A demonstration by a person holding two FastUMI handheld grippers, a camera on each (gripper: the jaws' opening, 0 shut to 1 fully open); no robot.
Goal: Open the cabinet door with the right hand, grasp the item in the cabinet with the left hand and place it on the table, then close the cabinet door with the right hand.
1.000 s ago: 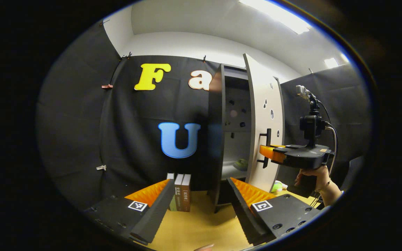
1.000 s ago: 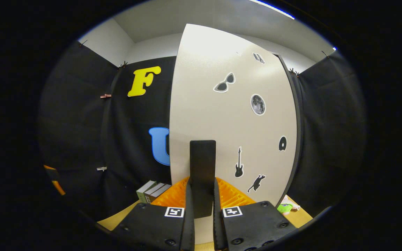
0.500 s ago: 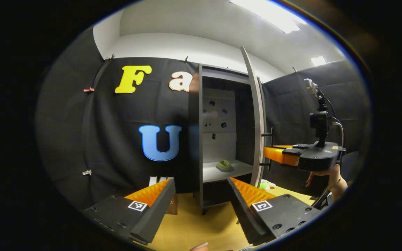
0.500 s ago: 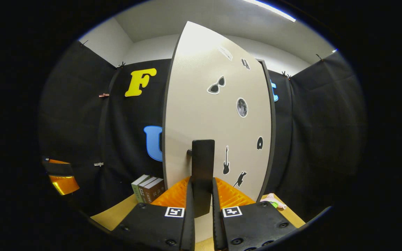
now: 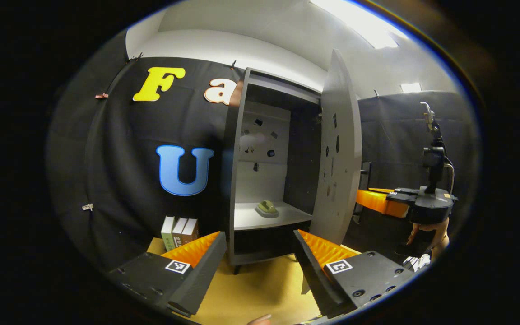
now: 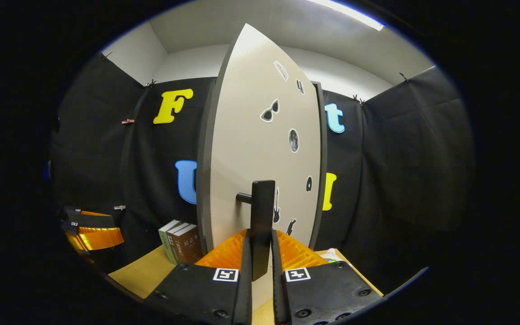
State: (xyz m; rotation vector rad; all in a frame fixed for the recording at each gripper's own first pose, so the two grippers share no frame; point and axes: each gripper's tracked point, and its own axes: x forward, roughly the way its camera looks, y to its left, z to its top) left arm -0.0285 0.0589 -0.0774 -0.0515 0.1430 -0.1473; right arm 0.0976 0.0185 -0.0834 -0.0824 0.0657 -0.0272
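Observation:
The dark cabinet [image 5: 238, 149] stands open on the table. A small olive-green item [image 5: 267, 208] lies on its white shelf. The pale door [image 5: 337, 153], dotted with stickers, is swung out to the right of the opening. In the left gripper view my left gripper [image 5: 257, 243] is open, well in front of the cabinet with nothing between its fingers. In the right gripper view my right gripper [image 6: 260, 246] is shut on the black door handle [image 6: 262, 212], facing the door [image 6: 260, 149]. Farther off, the right gripper [image 5: 377, 201] is held by a hand at the door's handle.
Three books [image 5: 179, 231] stand on the wooden tabletop [image 5: 260, 289] left of the cabinet, also as books [image 6: 179, 241] in the right gripper view. A small green and pink object [image 6: 332, 256] lies on the table right of the door. Black cloth walls surround the booth.
The door has swung further open, pulled by the right gripper on its handle. The shelf and green item are now fully exposed. The left gripper stays open and has shifted its aim toward the cabinet opening.

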